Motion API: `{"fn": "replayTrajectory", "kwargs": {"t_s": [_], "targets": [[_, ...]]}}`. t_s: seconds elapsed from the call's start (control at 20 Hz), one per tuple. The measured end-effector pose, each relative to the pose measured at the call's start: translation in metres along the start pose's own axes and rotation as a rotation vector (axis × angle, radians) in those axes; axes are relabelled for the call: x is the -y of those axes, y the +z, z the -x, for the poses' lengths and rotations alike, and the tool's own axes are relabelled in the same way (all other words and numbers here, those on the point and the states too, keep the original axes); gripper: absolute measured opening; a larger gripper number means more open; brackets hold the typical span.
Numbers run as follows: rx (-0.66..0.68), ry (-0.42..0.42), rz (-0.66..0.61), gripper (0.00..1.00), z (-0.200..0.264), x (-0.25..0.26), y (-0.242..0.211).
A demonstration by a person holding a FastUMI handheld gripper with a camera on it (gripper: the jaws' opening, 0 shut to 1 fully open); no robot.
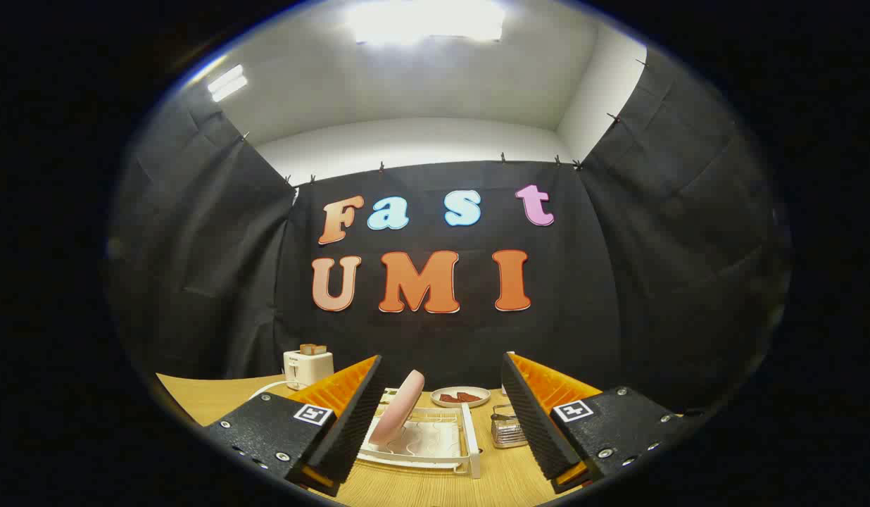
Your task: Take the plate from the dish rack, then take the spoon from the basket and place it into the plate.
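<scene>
Gripper (438, 415) spread wide, grasping nothing. Between the 2 fingers, just ahead: pink plate (398, 417) tilted in dish rack (435, 443). Beyond: basket (507, 427), possibly holding the spoon.

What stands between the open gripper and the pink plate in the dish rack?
Nothing visible. The gripper is open, and the pink plate leans on edge in the white dish rack just ahead, between the fingers.
</scene>
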State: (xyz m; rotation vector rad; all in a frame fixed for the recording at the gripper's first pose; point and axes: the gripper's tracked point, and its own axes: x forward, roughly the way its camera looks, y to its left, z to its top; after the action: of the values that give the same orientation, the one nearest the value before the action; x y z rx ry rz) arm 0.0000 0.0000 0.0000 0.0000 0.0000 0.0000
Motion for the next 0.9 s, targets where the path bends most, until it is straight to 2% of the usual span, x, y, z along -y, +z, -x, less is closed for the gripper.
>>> {"fn": "replayTrajectory", "kwargs": {"t_s": [0.9], "targets": [[-0.017, 0.002, 0.003, 0.98, 0.0004, -0.0001, -0.0035]]}}
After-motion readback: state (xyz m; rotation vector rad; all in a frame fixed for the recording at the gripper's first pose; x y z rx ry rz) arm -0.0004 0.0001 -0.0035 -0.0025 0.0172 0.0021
